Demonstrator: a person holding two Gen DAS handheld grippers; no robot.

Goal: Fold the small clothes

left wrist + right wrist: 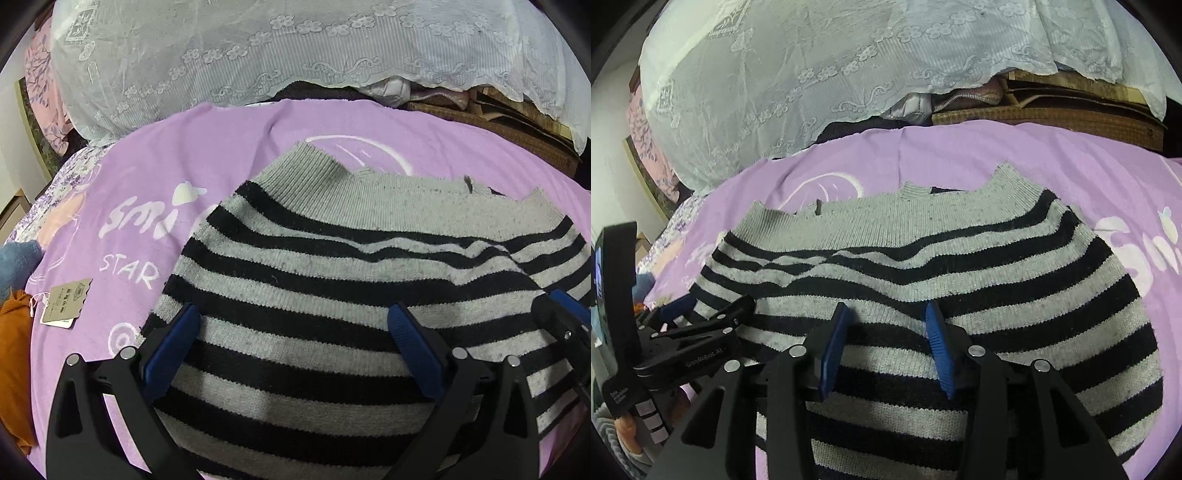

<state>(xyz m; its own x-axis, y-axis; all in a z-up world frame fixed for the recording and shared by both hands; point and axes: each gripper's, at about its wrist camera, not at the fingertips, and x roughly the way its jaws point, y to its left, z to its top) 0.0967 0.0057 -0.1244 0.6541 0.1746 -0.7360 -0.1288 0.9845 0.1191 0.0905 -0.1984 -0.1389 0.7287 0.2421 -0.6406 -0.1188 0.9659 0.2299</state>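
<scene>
Striped sweater (332, 266) lay flat on the purple sheet (155, 177), spread under and ahead of both grippers, left gripper (295, 332) jaws wide apart, right gripper (886, 332) jaws partly apart, nothing clamped; best to pinch one layer edge squarely before folding.

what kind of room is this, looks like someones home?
Most likely a bedroom at home. A striped sweater lies on a purple printed sheet, seemingly a bed. Behind it a lace cloth covers stacked bedding, and more clothes are piled at the left.
</scene>
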